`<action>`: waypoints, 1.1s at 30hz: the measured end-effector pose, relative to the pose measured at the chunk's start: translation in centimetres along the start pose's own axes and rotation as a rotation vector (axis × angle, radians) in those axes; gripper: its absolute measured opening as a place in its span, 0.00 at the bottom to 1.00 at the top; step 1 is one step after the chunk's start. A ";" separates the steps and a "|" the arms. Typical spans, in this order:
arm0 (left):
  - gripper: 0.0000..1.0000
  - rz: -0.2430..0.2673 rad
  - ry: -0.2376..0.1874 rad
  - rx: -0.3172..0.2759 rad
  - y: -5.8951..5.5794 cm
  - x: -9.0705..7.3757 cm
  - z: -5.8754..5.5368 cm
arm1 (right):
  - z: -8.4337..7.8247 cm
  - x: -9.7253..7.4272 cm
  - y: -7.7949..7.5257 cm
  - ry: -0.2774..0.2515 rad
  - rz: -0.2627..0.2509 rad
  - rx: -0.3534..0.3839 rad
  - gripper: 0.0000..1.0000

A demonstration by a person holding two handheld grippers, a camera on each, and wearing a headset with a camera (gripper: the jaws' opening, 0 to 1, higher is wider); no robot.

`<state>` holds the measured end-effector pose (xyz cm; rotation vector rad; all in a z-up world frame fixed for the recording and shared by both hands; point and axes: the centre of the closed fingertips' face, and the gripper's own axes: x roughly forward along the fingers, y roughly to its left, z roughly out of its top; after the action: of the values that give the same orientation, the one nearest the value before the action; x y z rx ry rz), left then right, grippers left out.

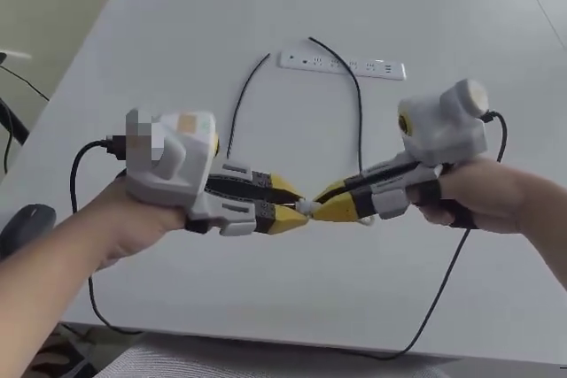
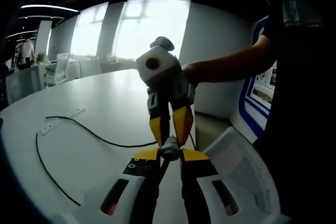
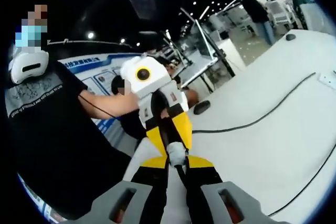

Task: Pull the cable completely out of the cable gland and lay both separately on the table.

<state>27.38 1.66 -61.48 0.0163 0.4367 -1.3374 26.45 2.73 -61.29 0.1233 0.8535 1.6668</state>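
Above the white worktop (image 1: 266, 289), the left gripper (image 1: 297, 208) pinches the small grey plastic cable gland (image 1: 307, 208); the right gripper (image 1: 321, 207) seemingly pinches the thin black cable (image 1: 359, 112) just beside it (limp, light: best held close in).

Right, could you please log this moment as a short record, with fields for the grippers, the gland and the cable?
left gripper: jaws closed on the cable gland, held above the table
right gripper: tip to tip with the left one, jaws closed, apparently on the cable right beside the gland
cable gland: small, pale, between the two sets of tips
cable: black, two runs trailing over the table towards the power strip
task state: gland and cable both off the table, not yet laid down apart
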 end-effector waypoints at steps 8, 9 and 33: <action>0.14 -0.006 -0.020 -0.057 -0.2 -0.1 0.0 | -0.2 0.3 0.2 0.135 -0.191 -0.291 0.06; 0.14 -0.006 -0.022 -0.059 -0.2 -0.2 0.0 | -0.1 0.3 0.2 0.140 -0.200 -0.314 0.06; 0.14 -0.002 -0.042 -0.167 -0.1 -0.2 0.5 | 0.0 -0.1 -0.3 0.238 -0.537 -0.823 0.07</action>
<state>27.41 1.73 -60.92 -0.1502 0.5116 -1.2969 26.67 2.68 -61.46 -0.8137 0.2687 1.4034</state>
